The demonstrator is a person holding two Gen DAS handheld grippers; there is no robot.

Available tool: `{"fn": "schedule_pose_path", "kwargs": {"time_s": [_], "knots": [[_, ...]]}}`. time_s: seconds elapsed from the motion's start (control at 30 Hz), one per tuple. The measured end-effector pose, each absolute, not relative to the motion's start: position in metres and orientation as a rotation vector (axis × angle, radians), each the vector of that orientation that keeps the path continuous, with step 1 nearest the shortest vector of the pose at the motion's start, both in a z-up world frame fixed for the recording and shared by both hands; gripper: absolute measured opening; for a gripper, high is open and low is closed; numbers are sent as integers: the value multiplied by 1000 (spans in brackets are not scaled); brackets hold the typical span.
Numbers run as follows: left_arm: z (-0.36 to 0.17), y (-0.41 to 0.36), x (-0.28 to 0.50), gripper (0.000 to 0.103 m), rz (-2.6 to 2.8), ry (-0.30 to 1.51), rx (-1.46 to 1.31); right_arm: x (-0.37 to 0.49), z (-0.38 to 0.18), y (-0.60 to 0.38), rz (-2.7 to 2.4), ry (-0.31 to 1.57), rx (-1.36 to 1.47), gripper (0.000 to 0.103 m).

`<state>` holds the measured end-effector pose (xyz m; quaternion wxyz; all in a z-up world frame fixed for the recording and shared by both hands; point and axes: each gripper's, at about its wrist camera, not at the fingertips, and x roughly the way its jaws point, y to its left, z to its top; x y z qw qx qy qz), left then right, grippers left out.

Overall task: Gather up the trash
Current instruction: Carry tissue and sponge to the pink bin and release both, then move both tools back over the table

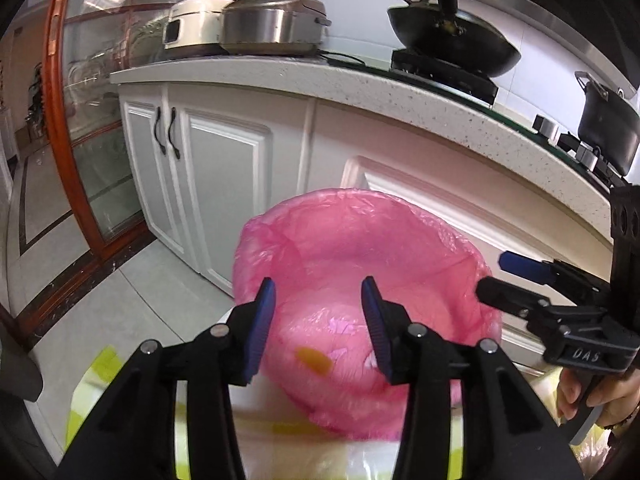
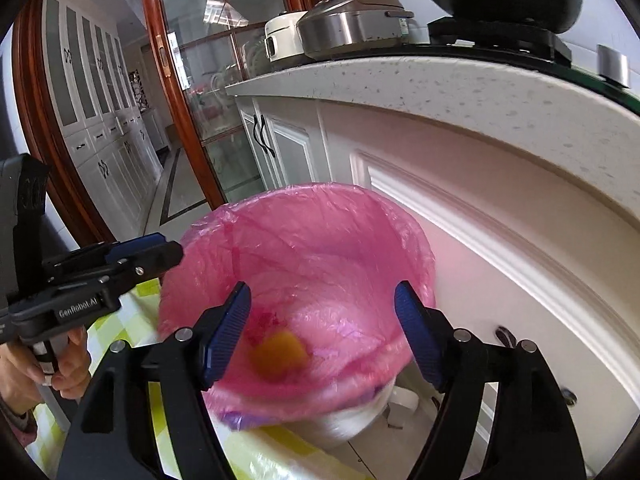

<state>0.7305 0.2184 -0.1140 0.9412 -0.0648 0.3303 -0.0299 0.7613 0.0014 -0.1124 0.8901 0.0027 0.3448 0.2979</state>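
**Both grippers over the pink-lined bin**

My left gripper (image 1: 318, 328) hangs above the open mouth of the trash bin (image 1: 360, 280), its blue-padded fingers (image 1: 262, 320) spread wide with nothing between them. My right gripper (image 2: 324, 332) does the same from the other side, its fingers (image 2: 226, 336) also far apart and empty. Each one shows in the other's camera: the right gripper sits at the bin's right rim in the left wrist view, and the left gripper sits at the bin's left rim in the right wrist view.

The bin is lined with a pink plastic bag (image 2: 300, 240) folded over the rim. Down inside it lies an orange-yellow scrap (image 2: 280, 354), blurred, so I cannot tell what it is. It rests on the bag's lower part, near the middle.

The bin stands just beside a white kitchen cabinet (image 2: 500, 220) under a speckled countertop (image 1: 320, 84). On the counter are a steel cooker (image 1: 272, 24), a white cooker (image 1: 192, 24) touching or just beside it, and a black wok (image 1: 452, 36) on the stove. Below my fingers is a surface covered in a yellow-green and white checked cloth (image 2: 120, 320).
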Motion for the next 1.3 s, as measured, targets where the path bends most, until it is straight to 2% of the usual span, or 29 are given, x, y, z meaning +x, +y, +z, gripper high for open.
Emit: {"fn": "schedule_pose_path", "kwargs": {"time_s": [0.1, 0.17, 0.23, 0.47, 0.53, 0.63, 0.93, 1.3], "knots": [[-96, 218, 695, 67, -45, 633, -125, 733, -94, -12, 633, 701, 5, 71], [-78, 214, 658, 91, -31, 581, -116, 706, -75, -22, 642, 680, 2, 71], [-59, 208, 617, 98, -32, 526, -101, 670, -53, -34, 649, 652, -2, 71], [-19, 173, 486, 99, -12, 412, -69, 528, -3, -85, 594, 571, -23, 80], [-18, 158, 447, 99, -35, 404, -39, 485, 3, -101, 565, 537, -32, 85], [-27, 141, 405, 99, -60, 432, -26, 433, 4, -120, 534, 511, -47, 85], [-70, 107, 290, 98, 3, 482, 4, 304, -46, -171, 439, 564, -23, 85], [-110, 90, 229, 98, -50, 526, -27, 231, -120, -158, 457, 697, -27, 85]]}}
